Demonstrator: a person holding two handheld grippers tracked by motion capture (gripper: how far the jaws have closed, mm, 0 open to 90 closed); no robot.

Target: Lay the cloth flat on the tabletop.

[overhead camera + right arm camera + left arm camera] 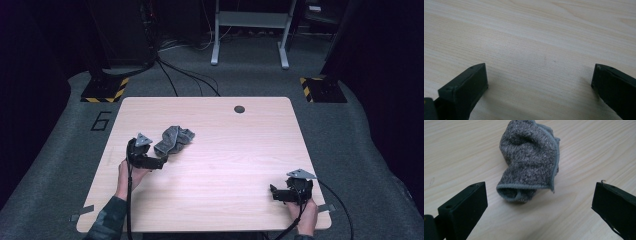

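A crumpled grey sock [173, 140] lies left of centre on the wooden table [225, 165], just ahead of the left gripper [161, 162], whose jaws stand wide with nothing between them. In the left gripper view the sock [530, 162] runs lengthwise away from the jaws, cuff end nearest, centred in the gap. The right gripper [272, 194], also spread wide and empty, rests low at the frame's lower right, well apart from the sock, leaving the left hand far nearer.
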